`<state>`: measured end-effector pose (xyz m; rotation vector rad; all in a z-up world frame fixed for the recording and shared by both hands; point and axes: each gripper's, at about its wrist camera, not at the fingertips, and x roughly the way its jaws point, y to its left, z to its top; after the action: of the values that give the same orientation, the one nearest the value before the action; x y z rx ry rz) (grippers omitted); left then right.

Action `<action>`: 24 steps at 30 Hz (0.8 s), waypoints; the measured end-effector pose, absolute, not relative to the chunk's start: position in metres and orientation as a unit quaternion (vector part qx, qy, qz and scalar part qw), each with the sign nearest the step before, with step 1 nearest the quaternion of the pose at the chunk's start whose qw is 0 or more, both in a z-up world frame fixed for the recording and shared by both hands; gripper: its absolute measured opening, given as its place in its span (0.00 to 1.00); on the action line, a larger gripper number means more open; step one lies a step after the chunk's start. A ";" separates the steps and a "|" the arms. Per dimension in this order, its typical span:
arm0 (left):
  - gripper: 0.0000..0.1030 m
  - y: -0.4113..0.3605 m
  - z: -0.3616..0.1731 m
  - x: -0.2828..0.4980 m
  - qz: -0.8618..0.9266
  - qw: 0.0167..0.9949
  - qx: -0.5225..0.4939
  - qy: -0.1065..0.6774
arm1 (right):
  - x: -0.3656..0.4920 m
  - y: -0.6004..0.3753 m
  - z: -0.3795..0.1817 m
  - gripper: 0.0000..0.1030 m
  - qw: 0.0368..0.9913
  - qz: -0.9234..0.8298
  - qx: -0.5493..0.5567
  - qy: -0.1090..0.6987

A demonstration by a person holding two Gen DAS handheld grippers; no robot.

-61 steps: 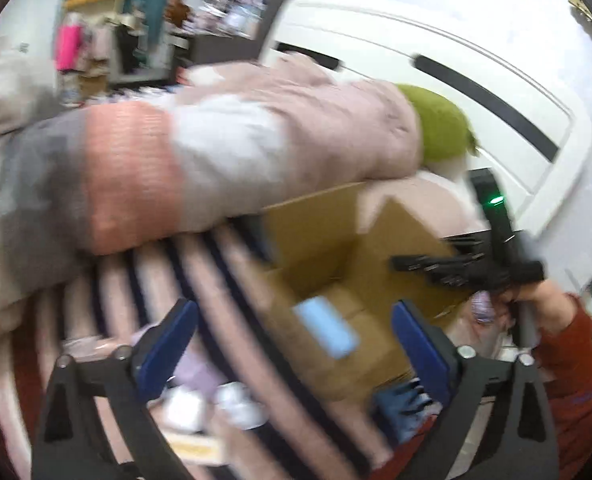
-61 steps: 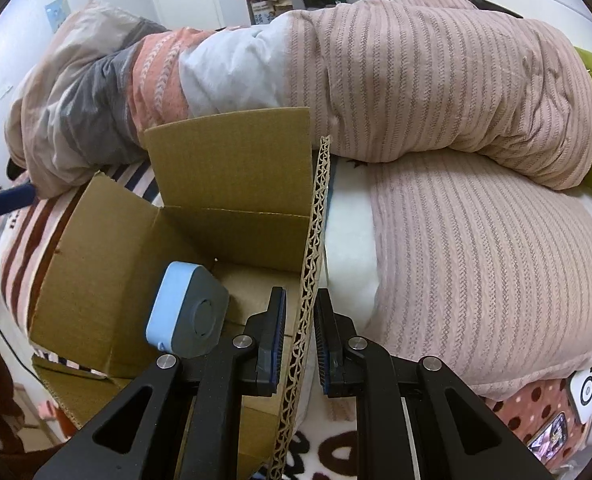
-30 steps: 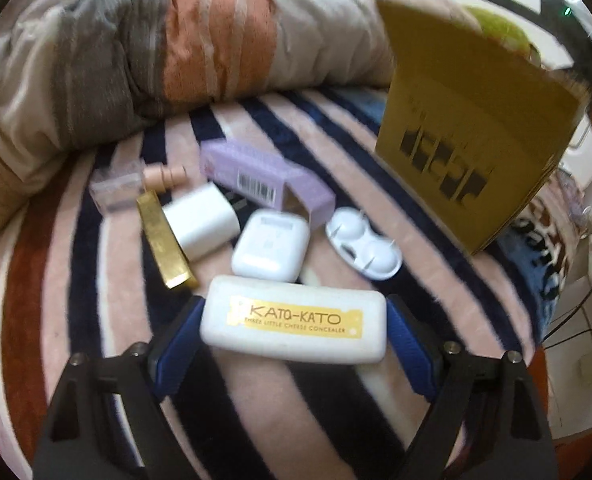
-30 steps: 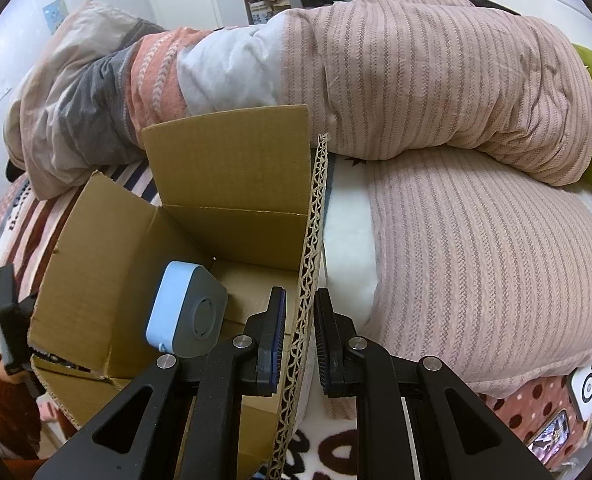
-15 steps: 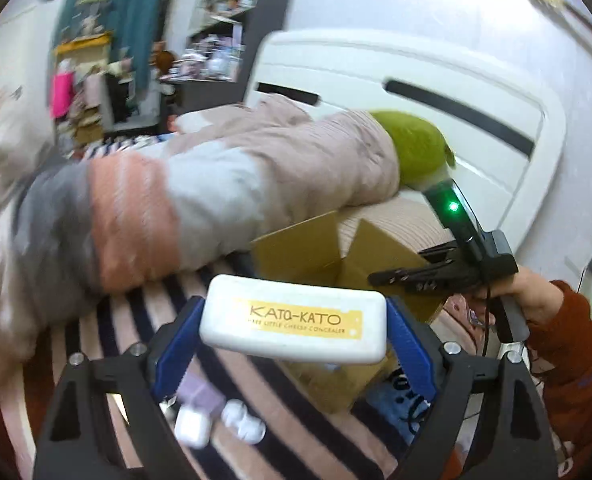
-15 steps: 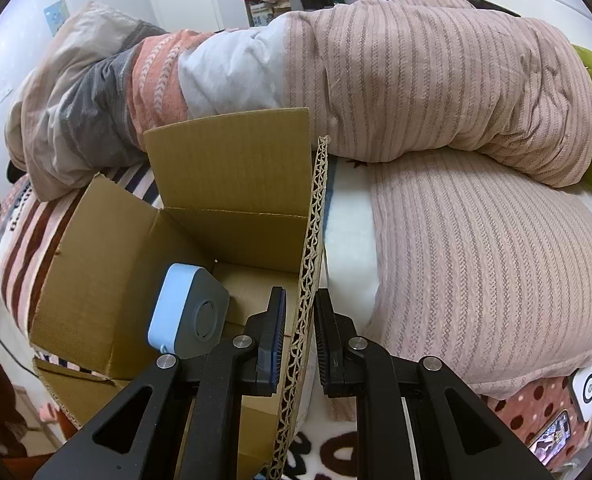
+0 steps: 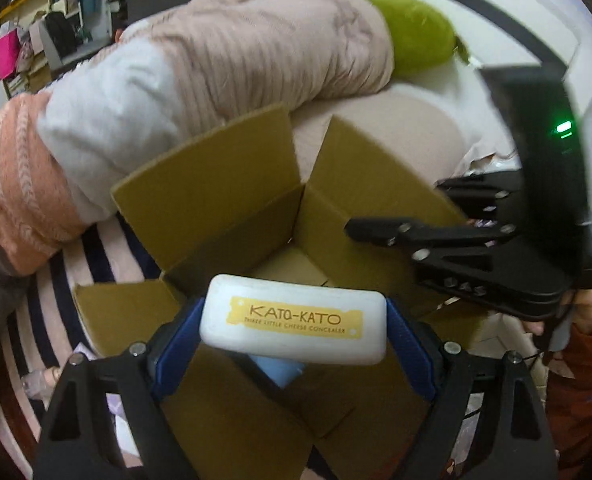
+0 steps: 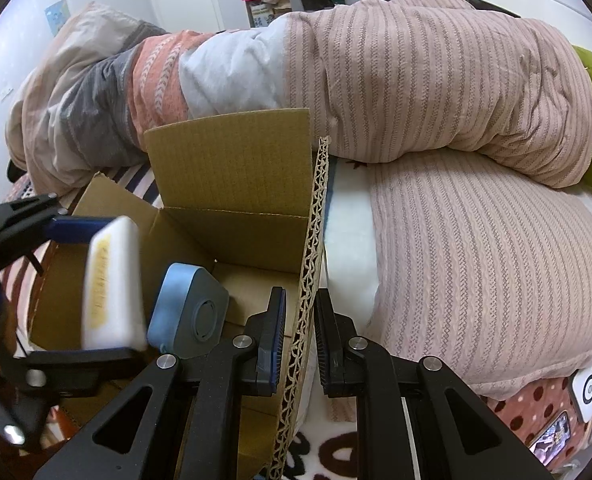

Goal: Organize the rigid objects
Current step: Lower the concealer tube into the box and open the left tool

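Note:
My left gripper (image 7: 294, 334) is shut on a white KATO-KATO concealer case (image 7: 294, 320) and holds it over the open cardboard box (image 7: 224, 216). The case also shows in the right wrist view (image 8: 112, 280), above the box's left side. A light-blue square device (image 8: 188, 312) lies inside the box; a bit of it shows under the case in the left wrist view (image 7: 280, 370). My right gripper (image 8: 299, 320) is shut on the box's right flap (image 8: 311, 240), holding it upright.
The box (image 8: 232, 176) sits on a striped bedcover (image 7: 56, 280). A rolled pink, grey and orange duvet (image 8: 375, 80) lies behind it. A green pillow (image 7: 411, 36) is at the headboard. Small items (image 7: 36, 380) lie at the lower left on the bed.
My left gripper closed on the white case on the bed, lifted it and carried it over the open box. My right gripper has kept hold of the flap.

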<state>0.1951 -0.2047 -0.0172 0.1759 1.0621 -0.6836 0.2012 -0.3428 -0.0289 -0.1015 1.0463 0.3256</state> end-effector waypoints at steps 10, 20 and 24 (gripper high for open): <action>0.88 -0.167 0.006 0.176 -0.317 0.833 0.062 0.449 | 0.202 -0.342 -0.030 0.10 0.851 0.154 -0.052 0.499; 0.97 -0.064 0.026 0.135 -0.253 0.892 0.040 0.373 | 0.202 -0.342 -0.033 0.10 0.850 0.148 -0.055 0.502; 0.97 -0.031 -0.015 0.131 -0.217 0.890 0.049 0.399 | 0.201 -0.342 -0.032 0.10 0.851 0.147 -0.056 0.501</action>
<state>0.1313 -0.0313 -0.0153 0.1026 0.8281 -0.4515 0.2006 -0.3417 -0.0318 -0.1176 1.0561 0.3097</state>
